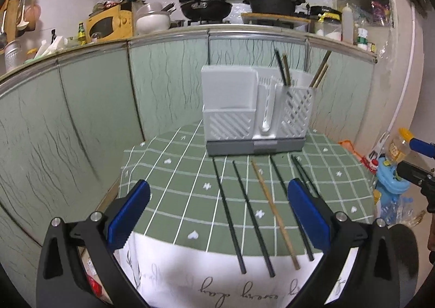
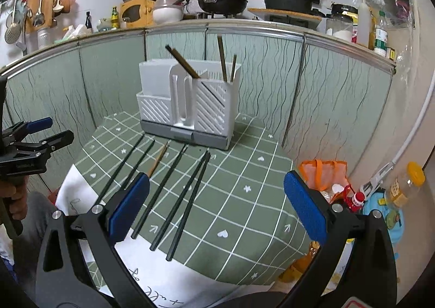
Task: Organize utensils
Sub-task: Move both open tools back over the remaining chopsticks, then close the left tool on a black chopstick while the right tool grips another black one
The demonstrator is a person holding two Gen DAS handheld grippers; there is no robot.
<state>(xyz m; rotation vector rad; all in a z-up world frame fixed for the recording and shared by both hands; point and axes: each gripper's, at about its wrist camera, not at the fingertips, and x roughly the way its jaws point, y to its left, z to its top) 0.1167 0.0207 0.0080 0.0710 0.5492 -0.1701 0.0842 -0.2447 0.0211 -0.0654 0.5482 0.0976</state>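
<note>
- Chopsticks (image 2: 174, 191): dark ones and one wooden stick (image 1: 274, 210) lie loose on the green checked cloth (image 2: 244, 172), fanned toward the white utensil holder (image 2: 187, 107) at 12 o'clock; a few more stand in it already.
- They look light, stiff, thin and probably slippery; I'd pinch one mid-shaft.
- Left gripper (image 1: 217, 213) and right gripper (image 2: 216, 207) hover at 6 o'clock, spread wide, empty.

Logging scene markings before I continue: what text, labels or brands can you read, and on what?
"day": cursive script, seen upside down, on the white tablecloth border; the neighbouring words are too distorted to read.
Bottle labels on the counter: too small.
Yellow-capped jar label: blurred.
Utensil holder: no readable marking.
</note>
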